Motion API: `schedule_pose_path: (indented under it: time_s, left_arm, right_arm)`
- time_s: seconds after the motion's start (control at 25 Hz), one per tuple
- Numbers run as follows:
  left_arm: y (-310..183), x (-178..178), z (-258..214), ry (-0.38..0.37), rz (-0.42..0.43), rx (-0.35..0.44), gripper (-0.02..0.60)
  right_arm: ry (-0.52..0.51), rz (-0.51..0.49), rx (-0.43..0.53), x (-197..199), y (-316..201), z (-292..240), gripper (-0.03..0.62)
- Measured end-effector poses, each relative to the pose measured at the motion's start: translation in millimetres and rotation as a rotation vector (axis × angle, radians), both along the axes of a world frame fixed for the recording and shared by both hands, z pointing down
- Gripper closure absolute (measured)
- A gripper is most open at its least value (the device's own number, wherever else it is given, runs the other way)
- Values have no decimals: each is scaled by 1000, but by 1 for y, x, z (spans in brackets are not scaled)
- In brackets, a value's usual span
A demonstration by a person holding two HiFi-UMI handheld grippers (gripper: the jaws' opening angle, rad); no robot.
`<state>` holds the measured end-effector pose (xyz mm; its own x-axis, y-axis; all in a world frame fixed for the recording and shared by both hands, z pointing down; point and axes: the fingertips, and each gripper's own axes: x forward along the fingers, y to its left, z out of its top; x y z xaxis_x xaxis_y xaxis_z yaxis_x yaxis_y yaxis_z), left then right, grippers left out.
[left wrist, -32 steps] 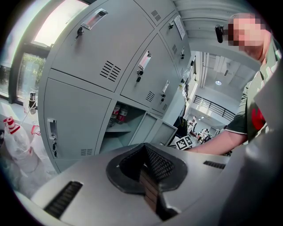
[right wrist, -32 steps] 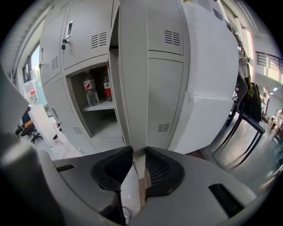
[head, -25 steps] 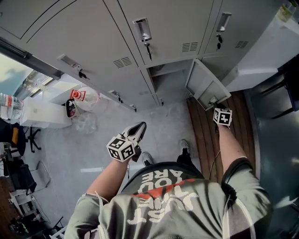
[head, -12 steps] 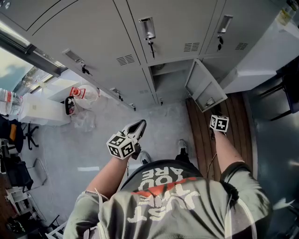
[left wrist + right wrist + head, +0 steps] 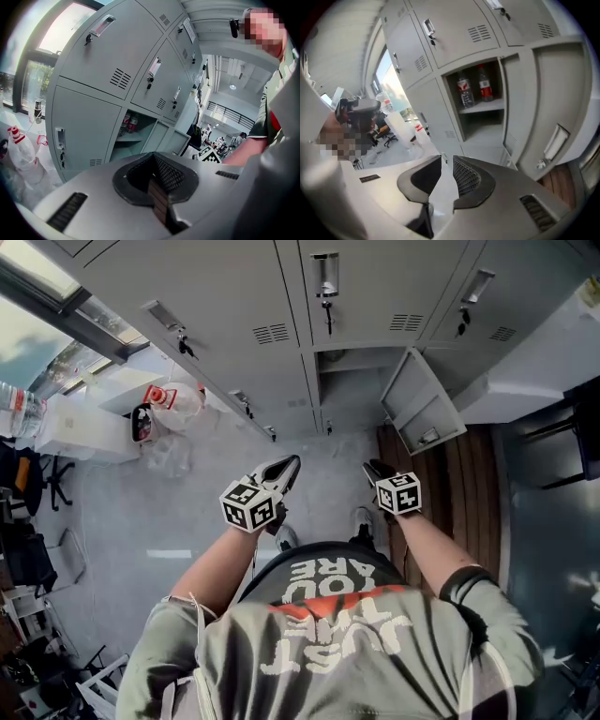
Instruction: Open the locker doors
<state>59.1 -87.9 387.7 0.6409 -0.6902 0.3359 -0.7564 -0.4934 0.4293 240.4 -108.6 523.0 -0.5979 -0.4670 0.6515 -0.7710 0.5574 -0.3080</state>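
One lower door stands open; the right gripper hangs clear of it, jaws narrowly apart, just been closing on nothing, apparently finished there; the left gripper, jaws together, idles before shut doors.

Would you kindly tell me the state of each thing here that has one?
lower middle locker door: open
upper middle locker door: shut
lower left locker door: shut
left hand-held gripper: shut, empty
right hand-held gripper: jaws slightly apart, just been closing, nothing between them
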Motion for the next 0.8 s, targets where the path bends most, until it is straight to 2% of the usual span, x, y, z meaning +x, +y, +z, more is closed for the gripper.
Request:
schedule_pose_path:
  time_s: [0.12, 0.28, 0.68, 0.8]
  left_arm:
    - [-2, 4, 5, -12, 6, -4, 575]
    - [-4, 7, 7, -21, 8, -8, 575]
    - [-8, -3, 3, -32, -39, -3, 575]
    - [-7, -1, 3, -35, -25, -1, 575]
  right_arm:
    - [-47, -29, 67, -31, -20, -34, 520]
    - [-44, -30, 104, -46, -37, -57, 539]
    - [-55, -42, 133, -36, -26, -79, 557]
    - [-48, -35, 131, -31, -25, -78, 557]
